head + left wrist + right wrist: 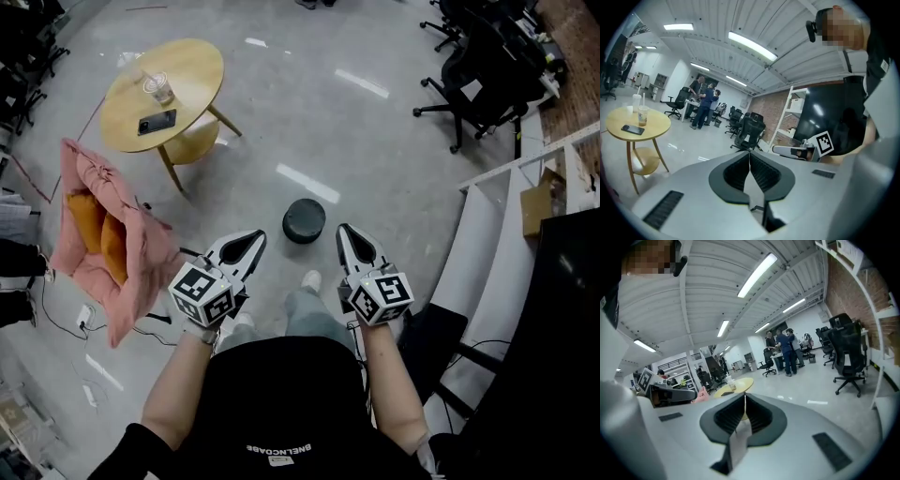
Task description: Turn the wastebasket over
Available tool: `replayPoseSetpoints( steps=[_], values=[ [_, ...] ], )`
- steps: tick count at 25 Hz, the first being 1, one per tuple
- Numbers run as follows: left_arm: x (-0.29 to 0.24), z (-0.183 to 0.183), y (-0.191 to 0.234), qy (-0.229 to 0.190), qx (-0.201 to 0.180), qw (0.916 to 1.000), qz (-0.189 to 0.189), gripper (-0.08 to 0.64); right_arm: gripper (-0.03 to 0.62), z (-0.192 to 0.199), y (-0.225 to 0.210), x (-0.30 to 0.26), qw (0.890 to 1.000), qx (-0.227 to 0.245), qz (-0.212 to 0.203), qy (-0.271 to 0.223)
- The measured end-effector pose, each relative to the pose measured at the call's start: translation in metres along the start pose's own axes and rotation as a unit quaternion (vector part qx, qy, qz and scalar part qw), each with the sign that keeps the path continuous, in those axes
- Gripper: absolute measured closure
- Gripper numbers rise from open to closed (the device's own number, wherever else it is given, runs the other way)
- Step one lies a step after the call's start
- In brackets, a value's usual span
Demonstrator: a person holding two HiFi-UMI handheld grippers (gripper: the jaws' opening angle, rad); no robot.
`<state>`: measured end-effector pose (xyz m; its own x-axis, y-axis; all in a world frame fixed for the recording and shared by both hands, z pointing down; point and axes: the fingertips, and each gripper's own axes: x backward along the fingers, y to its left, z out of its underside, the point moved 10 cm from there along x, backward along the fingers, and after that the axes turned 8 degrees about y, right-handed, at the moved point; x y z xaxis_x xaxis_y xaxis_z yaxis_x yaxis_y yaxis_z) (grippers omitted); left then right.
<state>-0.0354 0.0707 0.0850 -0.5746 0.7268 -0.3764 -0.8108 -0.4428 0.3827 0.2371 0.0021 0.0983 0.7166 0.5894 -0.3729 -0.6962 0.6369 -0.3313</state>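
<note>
The wastebasket is a small round black bin standing on the grey floor just beyond the person's feet. I cannot tell which end faces up. My left gripper is held a little to the bin's lower left, my right gripper a little to its lower right. Both hang in the air, apart from the bin. In the left gripper view the jaws meet with nothing between them. The right gripper shows the same in its own view. Neither gripper view shows the bin.
A round yellow table with a cup and a phone stands at the far left. A pink cushioned seat and floor cables lie to the left. White shelving runs along the right, black office chairs beyond it. People stand far off.
</note>
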Motion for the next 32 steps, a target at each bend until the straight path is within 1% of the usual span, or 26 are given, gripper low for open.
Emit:
replayPoseSetpoints(
  steps=[3, 5, 8, 12, 15, 18, 19, 20, 21, 23, 28, 32],
  values=[
    [-0.033, 0.000, 0.000, 0.008, 0.022, 0.9995, -0.024, 0.545, 0.578, -0.002, -0.032, -0.017, 0.999, -0.003, -0.024, 0.024],
    [-0.049, 0.005, 0.006, 0.015, 0.038, 0.9986, -0.034, 0.545, 0.578, 0.000, -0.048, -0.031, 0.999, -0.003, -0.030, 0.040],
    [-0.063, 0.018, 0.019, 0.026, 0.066, 0.9963, -0.048, 0.545, 0.578, 0.006, -0.061, -0.049, 0.998, -0.008, -0.032, 0.063],
    [-0.083, 0.037, 0.041, 0.033, 0.098, 0.9932, -0.054, 0.543, 0.577, 0.017, -0.077, -0.074, 0.995, -0.003, -0.034, 0.096],
    [-0.099, 0.058, 0.060, 0.045, 0.117, 0.9902, -0.062, 0.543, 0.577, 0.033, -0.094, -0.096, 0.993, -0.014, -0.027, 0.118],
    [-0.117, 0.085, 0.082, 0.062, 0.144, 0.9851, -0.070, 0.537, 0.573, 0.059, -0.116, -0.120, 0.988, -0.033, -0.017, 0.148],
    [-0.124, 0.095, 0.090, 0.068, 0.154, 0.9831, -0.072, 0.529, 0.560, 0.070, -0.124, -0.129, 0.986, -0.036, -0.015, 0.162],
    [-0.130, 0.106, 0.099, 0.074, 0.164, 0.9809, -0.074, 0.512, 0.536, 0.082, -0.132, -0.139, 0.984, -0.038, -0.014, 0.176],
    [-0.138, 0.116, 0.108, 0.079, 0.173, 0.9788, -0.076, 0.479, 0.513, 0.093, -0.142, -0.150, 0.981, -0.039, -0.012, 0.189],
    [-0.154, 0.136, 0.128, 0.086, 0.186, 0.9756, -0.080, 0.439, 0.489, 0.115, -0.162, -0.173, 0.976, -0.037, -0.008, 0.213],
    [-0.194, 0.195, 0.169, 0.105, 0.217, 0.9676, -0.076, 0.400, 0.450, 0.173, -0.208, -0.218, 0.963, -0.027, 0.002, 0.269],
    [-0.226, 0.252, 0.200, 0.125, 0.240, 0.9601, -0.072, 0.397, 0.429, 0.223, -0.241, -0.256, 0.949, -0.028, -0.001, 0.315]
  ],
)
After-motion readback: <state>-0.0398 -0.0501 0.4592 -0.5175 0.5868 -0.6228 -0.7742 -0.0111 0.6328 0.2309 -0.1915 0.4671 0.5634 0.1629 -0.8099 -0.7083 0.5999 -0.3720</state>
